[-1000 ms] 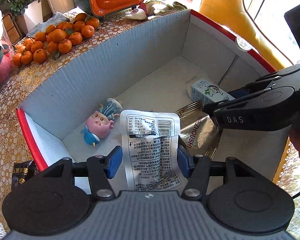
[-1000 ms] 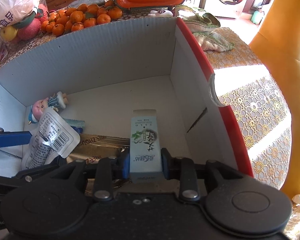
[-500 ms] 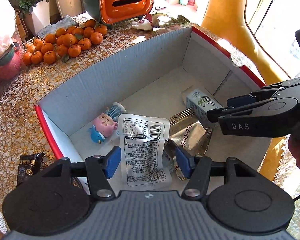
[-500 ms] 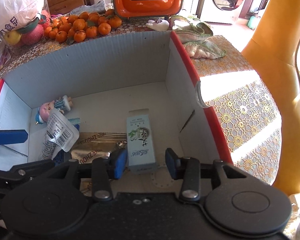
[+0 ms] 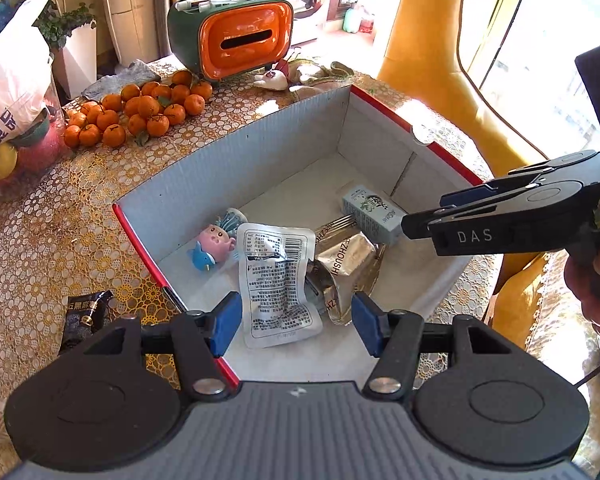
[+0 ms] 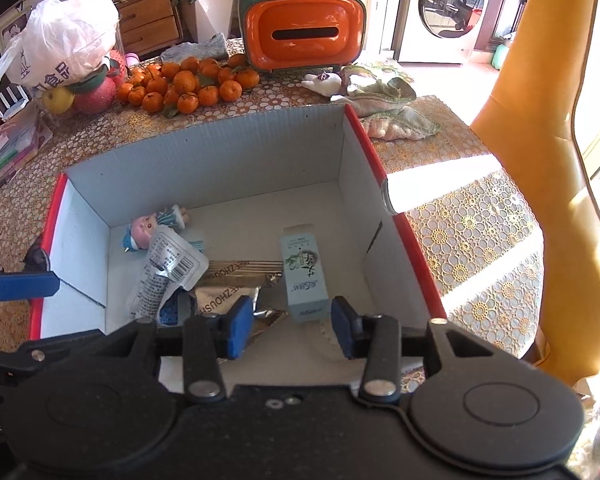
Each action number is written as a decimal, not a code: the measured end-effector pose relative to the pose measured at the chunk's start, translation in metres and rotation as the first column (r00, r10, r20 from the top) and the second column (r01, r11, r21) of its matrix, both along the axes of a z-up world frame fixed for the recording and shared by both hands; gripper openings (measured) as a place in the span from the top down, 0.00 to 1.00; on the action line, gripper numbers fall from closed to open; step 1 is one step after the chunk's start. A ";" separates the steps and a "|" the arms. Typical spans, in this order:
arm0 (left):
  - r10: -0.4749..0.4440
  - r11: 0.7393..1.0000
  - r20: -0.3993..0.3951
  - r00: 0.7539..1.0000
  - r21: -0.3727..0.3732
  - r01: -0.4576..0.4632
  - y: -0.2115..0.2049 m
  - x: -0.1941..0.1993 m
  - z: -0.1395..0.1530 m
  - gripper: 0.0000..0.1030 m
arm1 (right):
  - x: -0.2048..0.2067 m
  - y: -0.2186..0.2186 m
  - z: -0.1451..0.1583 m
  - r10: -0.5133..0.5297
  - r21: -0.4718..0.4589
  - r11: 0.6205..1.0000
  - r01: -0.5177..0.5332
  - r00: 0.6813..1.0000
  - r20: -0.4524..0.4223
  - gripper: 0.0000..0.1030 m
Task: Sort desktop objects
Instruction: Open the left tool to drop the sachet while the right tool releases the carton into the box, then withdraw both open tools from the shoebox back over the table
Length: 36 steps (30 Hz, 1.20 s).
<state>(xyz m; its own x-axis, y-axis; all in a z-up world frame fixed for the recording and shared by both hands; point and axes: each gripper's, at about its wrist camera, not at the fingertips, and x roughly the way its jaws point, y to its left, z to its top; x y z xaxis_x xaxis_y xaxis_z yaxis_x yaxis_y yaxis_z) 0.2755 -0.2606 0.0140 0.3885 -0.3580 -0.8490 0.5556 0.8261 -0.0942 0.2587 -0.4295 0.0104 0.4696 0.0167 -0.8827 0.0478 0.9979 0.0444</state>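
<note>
A doll (image 5: 214, 244), white packet (image 5: 278, 280), foil pouch (image 5: 346, 266) and small carton (image 6: 304, 280) lie in the box (image 5: 236, 160). Both hand-held grippers, left (image 5: 296, 324) and right (image 6: 292, 328), hover spread and empty, the right's jaws having just opened off the carton. A dark packet (image 5: 85, 318) waits on the bench (image 5: 40, 240) at nine o'clock.

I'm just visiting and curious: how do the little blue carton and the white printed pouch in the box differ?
The blue carton is a rigid rectangular box with crisp edges; the white pouch is flat, soft and crinkled. The carton shows a green picture and few words, the pouch dense black print and a barcode. The carton lies nearer the right wall, the pouch nearer the left. Both lie loose inside the cardboard box.
</note>
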 end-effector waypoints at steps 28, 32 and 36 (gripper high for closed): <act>-0.020 0.995 0.082 0.996 -0.100 0.029 0.096 -0.082 0.045 0.43 | -0.068 0.077 0.053 0.056 0.074 0.995 -0.063 0.994 0.093 0.58; 0.003 0.994 0.084 0.996 -0.111 0.007 0.119 -0.089 0.047 0.43 | -0.074 0.097 0.058 0.091 0.082 0.992 -0.100 0.990 0.107 0.58; 0.031 0.994 0.090 0.995 -0.105 -0.021 0.143 -0.095 0.050 0.43 | -0.080 0.119 0.065 0.125 0.095 0.986 -0.137 0.984 0.126 0.58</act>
<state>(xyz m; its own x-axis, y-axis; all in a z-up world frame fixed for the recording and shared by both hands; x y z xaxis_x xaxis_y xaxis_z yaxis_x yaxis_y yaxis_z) 0.1800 -0.1174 0.0636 0.4728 -0.4314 -0.7684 0.5440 0.8288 -0.1305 0.1787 -0.3108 0.0757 0.5593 0.1730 -0.8107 -0.0950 0.9849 0.1446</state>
